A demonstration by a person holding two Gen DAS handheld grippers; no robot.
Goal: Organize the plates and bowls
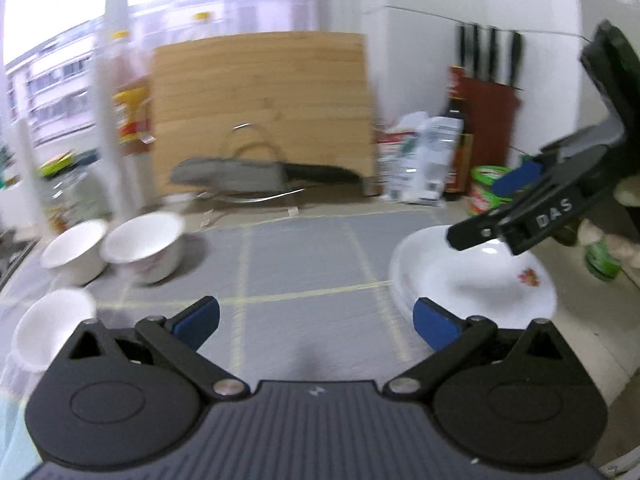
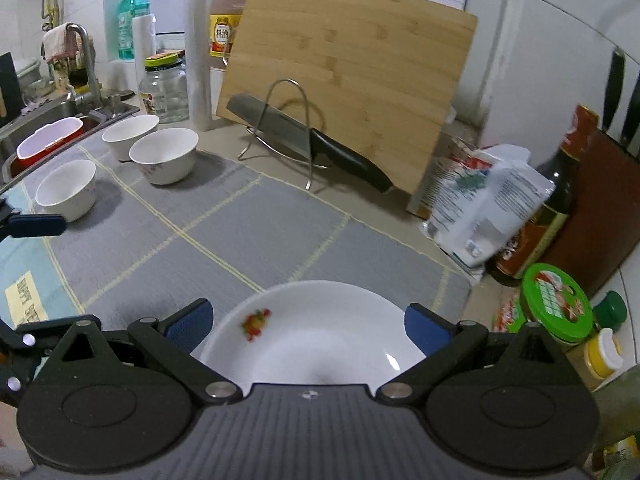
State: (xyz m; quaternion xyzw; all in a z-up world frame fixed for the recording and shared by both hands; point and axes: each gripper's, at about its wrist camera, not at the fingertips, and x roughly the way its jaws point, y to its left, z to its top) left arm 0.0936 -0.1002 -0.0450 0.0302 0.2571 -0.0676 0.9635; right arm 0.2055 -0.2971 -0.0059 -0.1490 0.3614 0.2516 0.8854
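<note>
Two grippers: both stand with jaws spread wide and nothing between the pads.
Right gripper (image 2: 306, 326): over the near edge of the white plate (image 2: 320, 328), its blue pads flanking the rim on either side; whether they touch the rim cannot be told.
Left gripper (image 1: 316, 318): above the grey mat (image 1: 296, 256), empty, with the plate just to its right.
Plate: white with a small red flower print, lying flat at the mat's right near corner; in the left wrist view it seems to rest on a second white plate, though blur leaves this uncertain.
Mat: grey cloth with pale yellow grid lines, covering the counter.
Nearest bowl (image 2: 66, 189): white, upright, at the mat's left edge.
Two further bowls: one (image 2: 164, 155) with a faint print on its side, touching or just beside another (image 2: 130, 131) behind it, all three well apart from the plate.
Cleaver (image 2: 308, 142): lying across a wire stand beyond the mat.
Cutting board (image 2: 352, 76): bamboo, leaning upright behind the cleaver.
Right side: dark sauce bottle (image 2: 548, 200), white packets and a green-lidded jar (image 2: 556, 304).
Far left: sink with tap (image 2: 86, 60).
</note>
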